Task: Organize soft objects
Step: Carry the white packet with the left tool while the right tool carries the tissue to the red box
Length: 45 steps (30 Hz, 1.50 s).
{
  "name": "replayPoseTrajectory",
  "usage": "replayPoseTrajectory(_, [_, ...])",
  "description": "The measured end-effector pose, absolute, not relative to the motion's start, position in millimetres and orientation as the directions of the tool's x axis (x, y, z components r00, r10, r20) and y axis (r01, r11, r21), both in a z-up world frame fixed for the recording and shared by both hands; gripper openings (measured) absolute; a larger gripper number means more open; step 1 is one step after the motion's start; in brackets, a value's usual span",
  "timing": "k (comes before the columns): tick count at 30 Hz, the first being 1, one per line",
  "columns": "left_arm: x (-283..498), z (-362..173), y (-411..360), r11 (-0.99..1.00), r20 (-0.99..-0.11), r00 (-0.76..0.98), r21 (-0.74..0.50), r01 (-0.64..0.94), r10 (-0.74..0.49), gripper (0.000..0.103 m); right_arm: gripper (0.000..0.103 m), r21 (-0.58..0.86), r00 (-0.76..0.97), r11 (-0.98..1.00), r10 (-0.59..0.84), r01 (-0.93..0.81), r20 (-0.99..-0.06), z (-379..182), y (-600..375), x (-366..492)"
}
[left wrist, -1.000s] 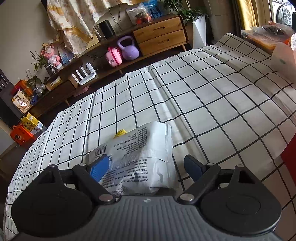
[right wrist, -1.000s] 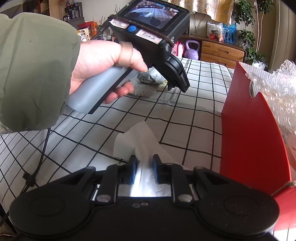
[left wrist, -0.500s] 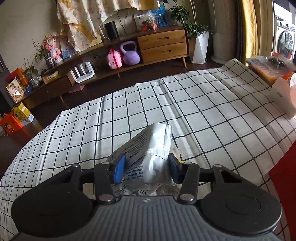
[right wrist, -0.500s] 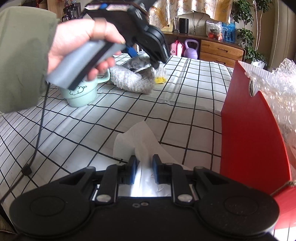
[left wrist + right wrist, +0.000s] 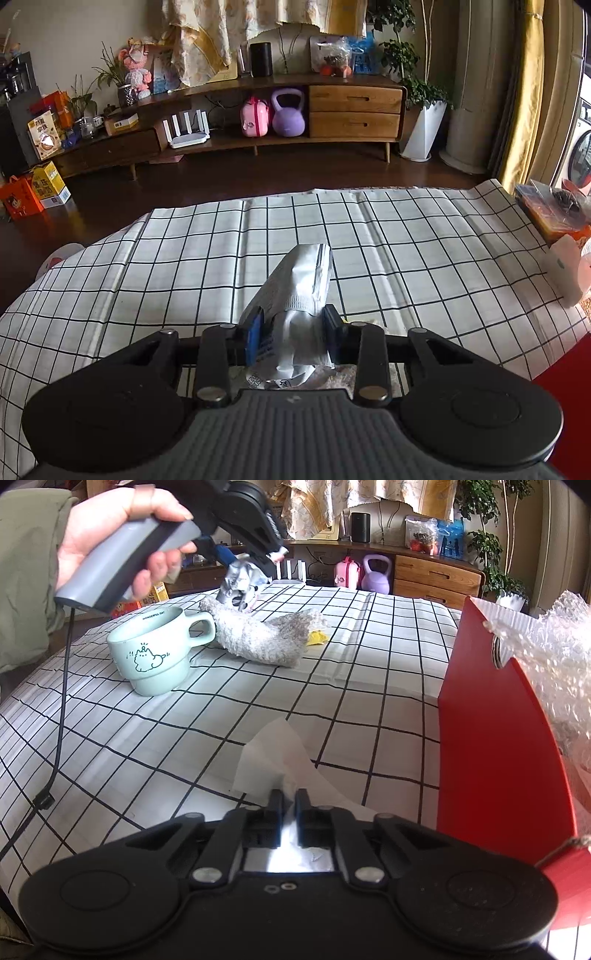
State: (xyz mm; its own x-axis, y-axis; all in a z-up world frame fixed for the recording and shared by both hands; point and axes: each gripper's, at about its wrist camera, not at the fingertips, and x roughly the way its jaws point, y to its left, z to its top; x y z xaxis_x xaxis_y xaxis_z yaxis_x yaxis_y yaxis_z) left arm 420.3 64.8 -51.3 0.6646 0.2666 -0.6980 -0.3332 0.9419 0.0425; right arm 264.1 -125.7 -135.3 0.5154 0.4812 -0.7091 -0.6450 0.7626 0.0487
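Note:
My left gripper (image 5: pixel 291 332) is shut on a silver-white foil packet (image 5: pixel 299 284) and holds it up above the checked tablecloth (image 5: pixel 424 258). In the right wrist view the left gripper (image 5: pixel 255 559) hangs with the packet (image 5: pixel 242 581) over a grey fluffy cloth (image 5: pixel 258 637). My right gripper (image 5: pixel 290 805) is shut on a white tissue (image 5: pixel 271 760) that rests on the cloth-covered table beside a red box (image 5: pixel 495 738) with bubble wrap (image 5: pixel 557 653) in it.
A mint-green mug (image 5: pixel 155 653) stands left of the fluffy cloth. A small yellow item (image 5: pixel 317 638) lies behind the cloth. A cable (image 5: pixel 61 686) hangs from the left hand. Bags and a tray (image 5: pixel 554 218) sit at the table's right edge.
My left gripper closed on the packet and lifted it off the table, rising and levelling out. The right gripper stayed still on the tissue.

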Motion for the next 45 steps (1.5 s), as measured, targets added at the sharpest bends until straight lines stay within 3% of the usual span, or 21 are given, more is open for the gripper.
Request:
replayPoseTrajectory(3, [412, -43, 75, 0.928, -0.676, 0.675, 0.038, -0.369, 0.296, 0.025, 0.004, 0.068, 0.511, 0.769, 0.484, -0.635, -0.71, -135, -128, 264])
replayPoseTrajectory(11, [389, -23, 112, 0.903, -0.641, 0.704, -0.042, -0.429, 0.305, 0.023, 0.003, 0.092, 0.532, 0.789, 0.491, -0.608, -0.69, -123, -132, 257])
replayPoseTrajectory(21, [348, 28, 113, 0.913, -0.572, 0.791, -0.167, -0.373, 0.219, 0.023, 0.003, 0.115, 0.573, 0.787, 0.532, -0.606, -0.624, -71, -148, 230])
replayPoseTrajectory(32, [293, 84, 60, 0.94, -0.489, 0.872, -0.304, -0.154, -0.015, 0.023, 0.003, 0.105, 0.663, 0.81, 0.539, -0.576, -0.52, 5, -194, 195])
replayPoseTrajectory(45, [275, 84, -61, 0.926, -0.47, 0.831, -0.353, 0.133, -0.299, 0.023, 0.003, 0.109, 0.779, 0.909, 0.403, -0.402, -0.48, 47, -281, 204])
